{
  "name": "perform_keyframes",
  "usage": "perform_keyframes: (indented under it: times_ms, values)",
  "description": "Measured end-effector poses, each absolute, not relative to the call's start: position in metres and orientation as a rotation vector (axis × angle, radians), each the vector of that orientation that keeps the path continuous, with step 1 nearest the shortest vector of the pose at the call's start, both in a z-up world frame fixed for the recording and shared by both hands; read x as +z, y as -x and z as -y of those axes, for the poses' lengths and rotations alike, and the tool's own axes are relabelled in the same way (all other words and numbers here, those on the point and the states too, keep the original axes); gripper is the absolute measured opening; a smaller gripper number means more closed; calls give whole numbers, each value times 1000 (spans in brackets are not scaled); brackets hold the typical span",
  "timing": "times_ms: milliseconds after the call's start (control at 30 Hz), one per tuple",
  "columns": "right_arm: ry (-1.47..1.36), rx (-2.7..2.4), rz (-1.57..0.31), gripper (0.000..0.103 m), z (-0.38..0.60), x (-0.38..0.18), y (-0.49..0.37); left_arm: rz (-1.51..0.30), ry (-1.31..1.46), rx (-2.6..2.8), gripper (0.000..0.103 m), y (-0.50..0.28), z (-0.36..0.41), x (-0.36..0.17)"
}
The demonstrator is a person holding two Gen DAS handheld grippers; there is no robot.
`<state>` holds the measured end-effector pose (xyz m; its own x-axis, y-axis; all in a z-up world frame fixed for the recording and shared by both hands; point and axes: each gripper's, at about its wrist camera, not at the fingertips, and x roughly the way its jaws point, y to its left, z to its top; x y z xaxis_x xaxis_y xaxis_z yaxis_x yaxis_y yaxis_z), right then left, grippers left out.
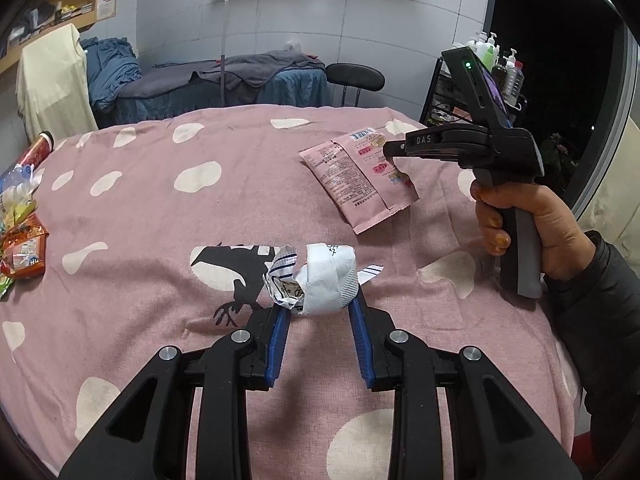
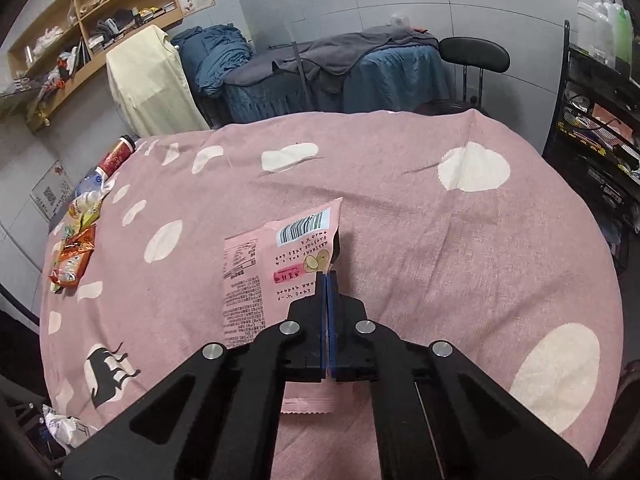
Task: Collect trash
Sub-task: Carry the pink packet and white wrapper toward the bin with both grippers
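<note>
Trash pickup, mid-desk: left gripper clamped on crumpled white paper wrapper near the front; right gripper pinched together on flat pink snack packet's edge, lifting it off pink spotted cloth. Other wrappers piled far left, prob. the collection spot.

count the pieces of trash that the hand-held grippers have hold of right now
2. A crumpled white wrapper in the left hand-held gripper; a pink snack packet pinched by the right hand-held gripper. More trash lies unheld at the bed's left edge.
</note>
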<state>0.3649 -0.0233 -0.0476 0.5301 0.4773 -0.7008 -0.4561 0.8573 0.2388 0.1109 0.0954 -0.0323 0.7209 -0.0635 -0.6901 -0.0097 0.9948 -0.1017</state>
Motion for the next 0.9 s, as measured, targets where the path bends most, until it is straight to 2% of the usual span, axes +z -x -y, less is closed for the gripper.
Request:
perform_keyframes:
  times_ms: [433, 900]
  values:
    - [40, 524, -618, 2, 63, 19, -261, -722, 80, -94, 30, -105, -70, -13]
    - [-74, 393, -561, 2, 165, 51, -200, -689, 6, -254, 30, -116, -4, 8]
